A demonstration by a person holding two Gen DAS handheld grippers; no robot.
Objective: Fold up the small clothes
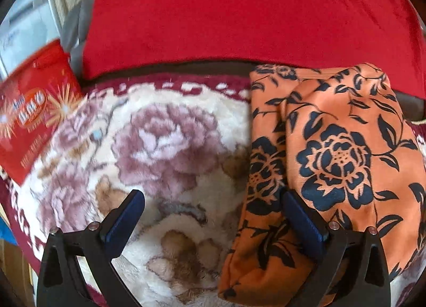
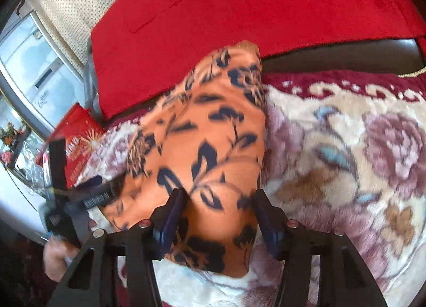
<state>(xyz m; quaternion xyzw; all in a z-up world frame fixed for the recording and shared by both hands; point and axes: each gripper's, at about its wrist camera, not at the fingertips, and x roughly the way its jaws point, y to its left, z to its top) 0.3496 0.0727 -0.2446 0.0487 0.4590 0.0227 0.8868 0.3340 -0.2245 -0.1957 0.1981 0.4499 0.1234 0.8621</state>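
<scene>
Two grippers, one garment. Left gripper (image 1: 213,213) released, jaws wide over the blanket (image 1: 170,147), nothing between; its right finger overlaps the garment's (image 1: 332,152) edge. Right gripper (image 2: 218,213) jaws apart, straddling the near end of the orange floral garment, pads beside the cloth, not pinching. Garment lies folded on the blanket, far end toward the one red cushion (image 2: 239,14). One red packet (image 1: 34,110) at the blanket's left edge, contents unseen
</scene>
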